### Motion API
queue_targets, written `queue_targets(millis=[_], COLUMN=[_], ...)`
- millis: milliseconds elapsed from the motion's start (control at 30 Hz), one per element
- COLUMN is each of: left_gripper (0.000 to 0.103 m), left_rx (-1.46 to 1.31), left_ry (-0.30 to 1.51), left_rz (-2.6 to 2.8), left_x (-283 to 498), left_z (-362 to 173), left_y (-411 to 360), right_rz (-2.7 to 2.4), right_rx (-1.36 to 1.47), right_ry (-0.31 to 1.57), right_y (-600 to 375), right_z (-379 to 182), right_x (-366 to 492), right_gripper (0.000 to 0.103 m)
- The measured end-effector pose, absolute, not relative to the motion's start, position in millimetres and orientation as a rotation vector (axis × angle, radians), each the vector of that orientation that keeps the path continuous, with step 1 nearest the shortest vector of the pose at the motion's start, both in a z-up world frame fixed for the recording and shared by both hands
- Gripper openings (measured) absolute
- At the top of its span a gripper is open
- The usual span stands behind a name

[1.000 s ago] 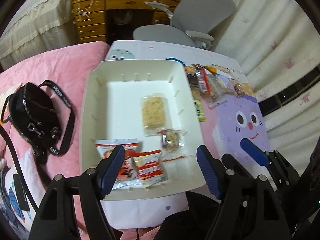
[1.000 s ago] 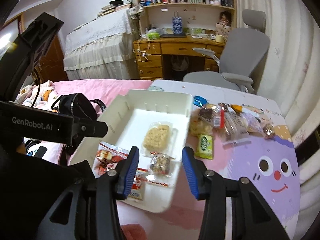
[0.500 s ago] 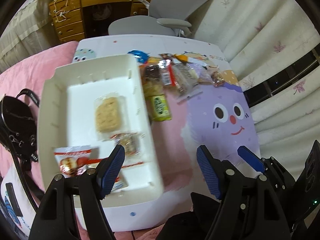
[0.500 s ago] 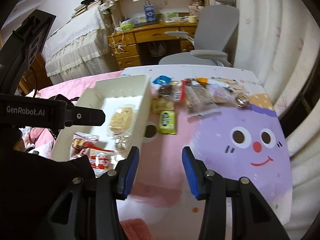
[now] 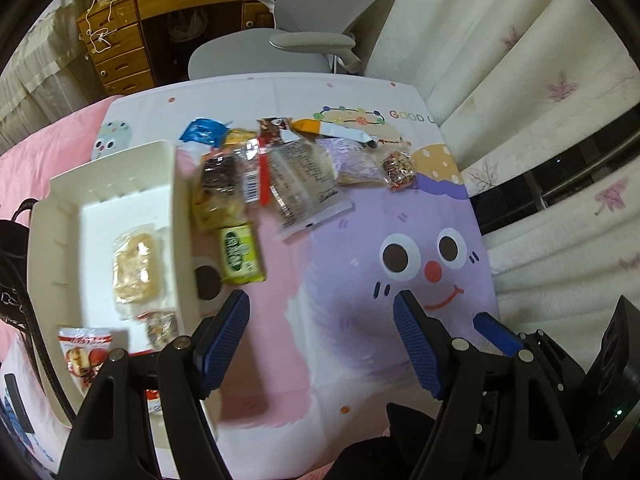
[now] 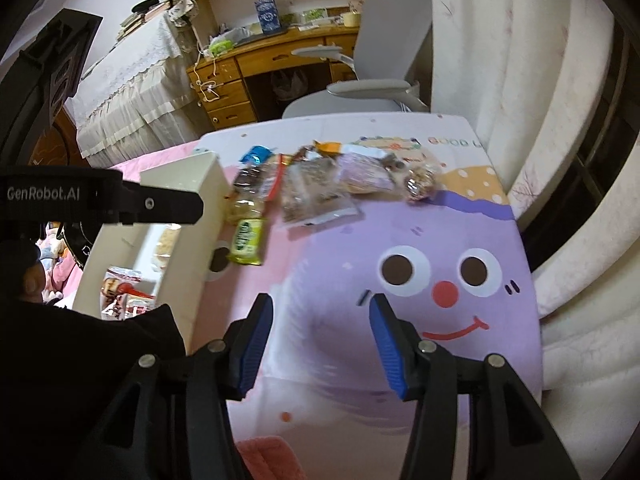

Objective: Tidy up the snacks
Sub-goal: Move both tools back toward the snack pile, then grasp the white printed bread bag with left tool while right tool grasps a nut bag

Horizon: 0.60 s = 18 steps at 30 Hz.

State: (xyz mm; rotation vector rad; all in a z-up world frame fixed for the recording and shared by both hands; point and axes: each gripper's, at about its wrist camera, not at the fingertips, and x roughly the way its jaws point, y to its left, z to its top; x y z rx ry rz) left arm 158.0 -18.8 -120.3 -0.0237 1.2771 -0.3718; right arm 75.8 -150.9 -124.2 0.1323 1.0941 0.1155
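Left wrist view
Left gripper [image 5: 320, 320]: jaws spread wide, nothing between them; it hangs above the pink and purple table mat [image 5: 360, 340].
White tray [image 5: 176, 216]: ahead and to the left of the left finger; its right wall runs just beside the loose snacks.
In the tray: a pale crispy bar [image 5: 136, 268] near the middle, a small clear-wrapped nut piece [image 5: 162, 326] closer to the tool, a red and white packet [image 5: 84, 354] at the near left corner.
Green packet [image 5: 240, 250]: straight ahead of the left finger, on the mat, just outside the tray wall.
Snack pile [image 5: 296, 176]: farther ahead, a row of overlapping wrappers across the mat.
Right gripper [image 5: 496, 334]: one blue finger shows just right of the tool.

Right wrist view
Right gripper [image 6: 320, 338]: jaws open, empty, over the mat's smiling face [image 6: 440, 280].
Green packet [image 6: 248, 240]: ahead-left, beside the tray [image 6: 192, 236].
Snack pile [image 6: 316, 190]: ahead, well beyond the fingertips.
Office chair [image 6: 384, 64]: past the table's far edge.
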Motion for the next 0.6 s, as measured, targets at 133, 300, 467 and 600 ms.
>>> queue_targets(millis=[133, 300, 467, 600], left_gripper=[0.073, 0.074, 0.075, 0.075], left_rx=[-0.007, 0.011, 0.02, 0.027], left_ry=[1.304, 1.327, 1.348, 1.368], left_rz=[-0.339, -0.307, -0.268, -0.247], left_x=[179, 210, 245, 270], left_z=[-129, -140, -155, -167], left_y=[-49, -80, -105, -119], right_rz=[0.128, 0.135, 0.14, 0.143], right_rx=[0.18, 0.232, 0.274, 0.289], right_ry=[1.131, 1.16, 1.158, 1.148], right_y=[-183, -220, -244, -256], right_z=[-139, -161, -177, -188], right_x=[87, 106, 133, 155], right_gripper=[0.05, 0.05, 0.05, 0.05])
